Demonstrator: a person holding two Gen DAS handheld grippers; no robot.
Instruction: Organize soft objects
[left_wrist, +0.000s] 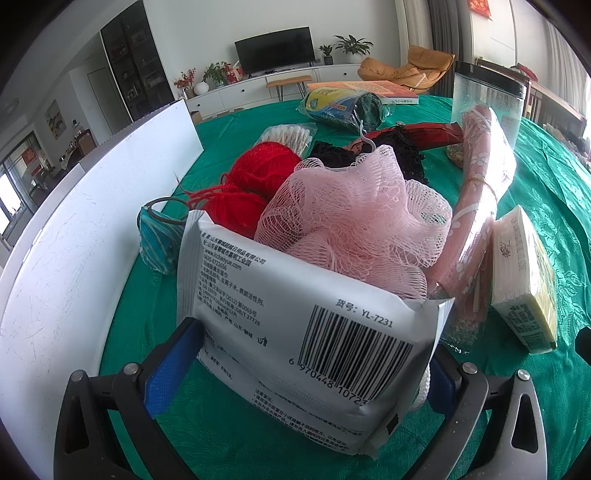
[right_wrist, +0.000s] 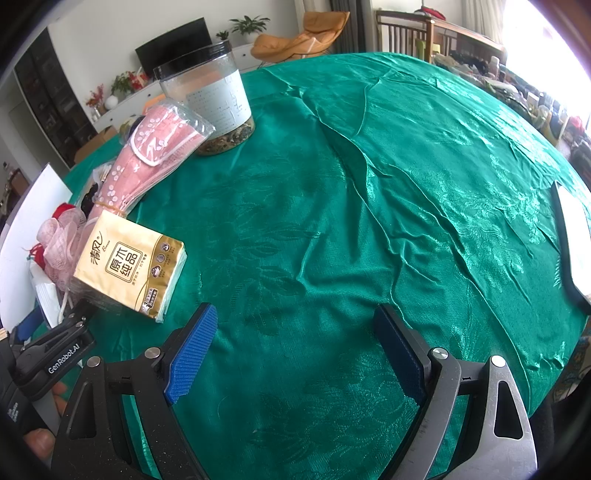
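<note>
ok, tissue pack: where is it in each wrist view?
Left wrist: tissue pack at the right edge, tipped on its side, beside the pink mask bundle.
Right wrist: tissue pack at left, front face showing, just below the mask bundle.
Shared landmark: black-lidded clear jar behind the masks.

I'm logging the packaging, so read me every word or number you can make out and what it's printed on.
"货号: YL-7231" and barcode digits "6 970448 10723": white wipes pack held in the left gripper.
"www.lcchaoyue.com": same pack; remaining fine print too small.
"清风", "原木纯品": yellow tissue pack.
"GenRobot.AI": left gripper body, right wrist view.
Jar label: blurred.
</note>
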